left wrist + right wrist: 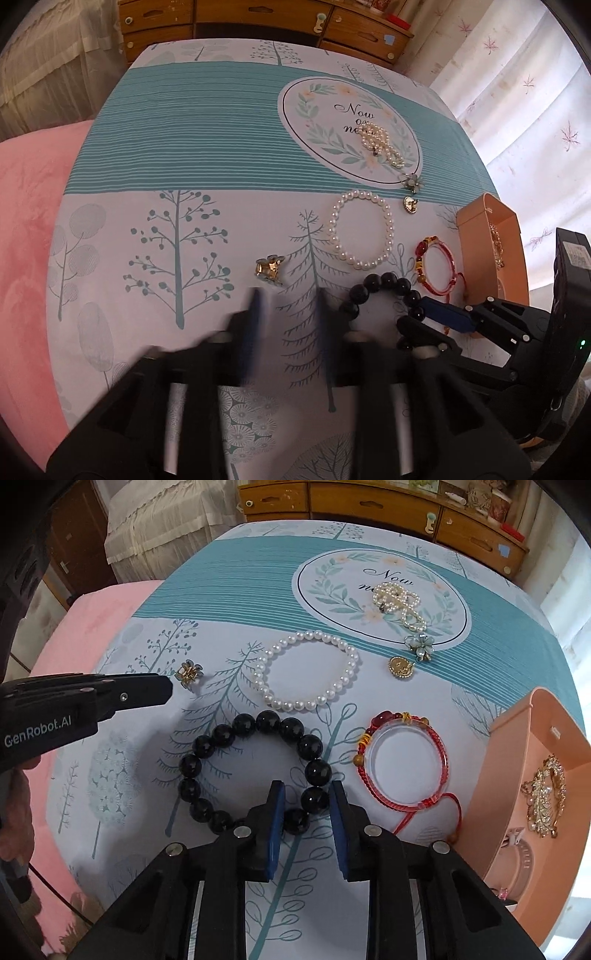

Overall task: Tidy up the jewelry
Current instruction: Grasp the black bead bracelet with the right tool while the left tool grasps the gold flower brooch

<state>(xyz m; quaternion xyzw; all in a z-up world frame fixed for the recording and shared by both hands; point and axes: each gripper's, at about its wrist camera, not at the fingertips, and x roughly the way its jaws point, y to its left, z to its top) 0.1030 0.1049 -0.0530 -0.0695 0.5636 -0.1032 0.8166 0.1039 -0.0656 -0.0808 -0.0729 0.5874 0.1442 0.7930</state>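
A black bead bracelet (255,771) lies flat on the table; my right gripper (306,794) is open with its blue pads either side of the bracelet's near-right beads, not clamped. It also shows in the left wrist view (384,291). My left gripper (286,299) is open, blurred, empty, just short of a small gold flower clip (269,268), also seen in the right wrist view (189,672). A white pearl bracelet (306,672), a red cord bracelet (404,760), a pearl necklace pile (399,602), a flower brooch (419,646) and a gold pendant (400,667) lie beyond.
A peach open box (524,760) at the right holds a gold leaf brooch (546,794). The table has a tree-print cloth (166,155). A pink cushion (29,221) lies left, a wooden dresser (369,502) stands behind, and curtains hang right.
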